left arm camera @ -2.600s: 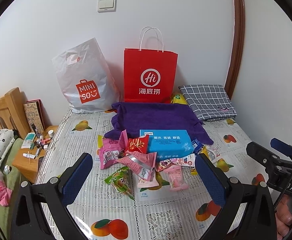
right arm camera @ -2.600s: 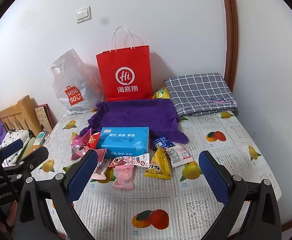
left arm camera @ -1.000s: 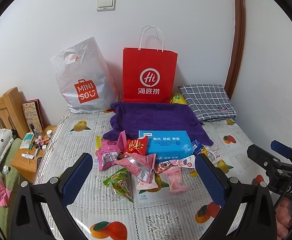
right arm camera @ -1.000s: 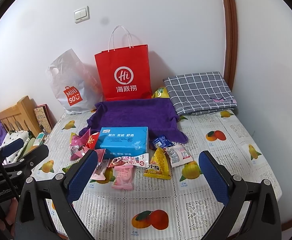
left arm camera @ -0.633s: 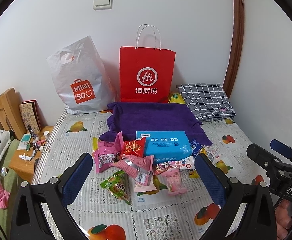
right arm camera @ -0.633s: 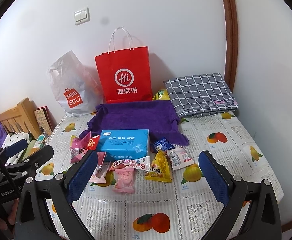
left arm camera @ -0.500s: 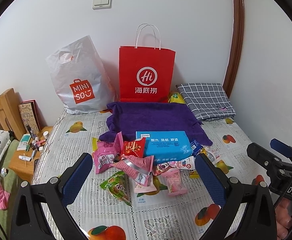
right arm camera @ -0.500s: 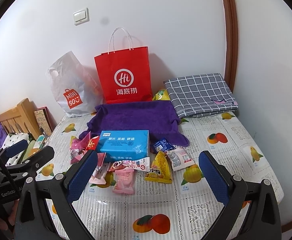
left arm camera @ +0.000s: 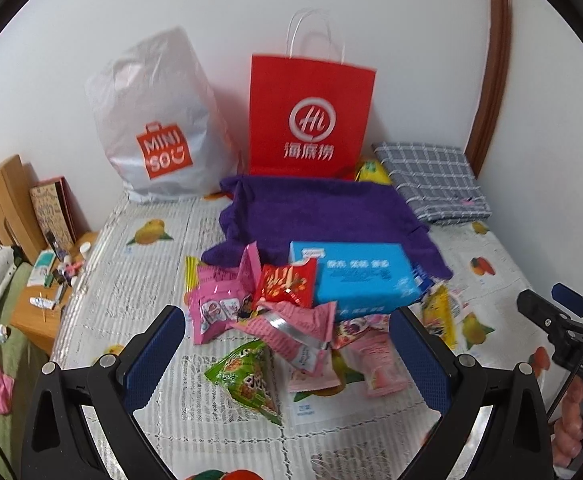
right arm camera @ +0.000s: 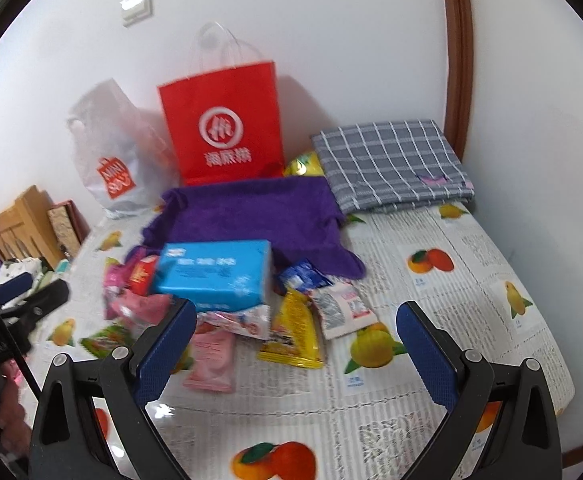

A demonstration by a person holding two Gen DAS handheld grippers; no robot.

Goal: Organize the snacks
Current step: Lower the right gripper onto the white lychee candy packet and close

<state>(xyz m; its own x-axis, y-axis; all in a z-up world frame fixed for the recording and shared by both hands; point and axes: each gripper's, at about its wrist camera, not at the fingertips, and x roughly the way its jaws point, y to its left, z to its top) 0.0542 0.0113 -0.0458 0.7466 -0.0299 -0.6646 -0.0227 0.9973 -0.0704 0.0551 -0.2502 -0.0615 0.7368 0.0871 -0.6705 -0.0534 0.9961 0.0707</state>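
Both tongs wide open, holding nothing, hovering above near edge of desk (right arm camera: 431,396) w/ fruit-print cloth. Left tongs (left arm camera: 287,354) over green triangular snack pack (left arm camera: 247,380), not touching. Right tongs (right arm camera: 295,346) in front of yellow snack pack (right arm camera: 295,332) and white sachet (right arm camera: 341,310).

Snack pile mid-desk: blue tissue pack (left arm camera: 355,276) on top, resting partly on purple towel (left arm camera: 323,212). Left of it red snack pack (left arm camera: 285,284) leaning on pink snack bags (left arm camera: 219,304); pink wrapper w/ silver strip (left arm camera: 291,326) below. Pale pink packet (right arm camera: 211,358) at front of pile; small blue wrapper (right arm camera: 303,274) just right of tissue pack. Exact overlaps w/in pile hard to tell, frames a bit blurred.

At back against wall: red paper bag (left arm camera: 309,118) upright, white Miniso bag (left arm camera: 155,120) to its left, folded grey check cloth (right arm camera: 391,162) to its right. Yellow-green item (right arm camera: 303,166) wedged btwn red bag and check cloth, mostly hidden.
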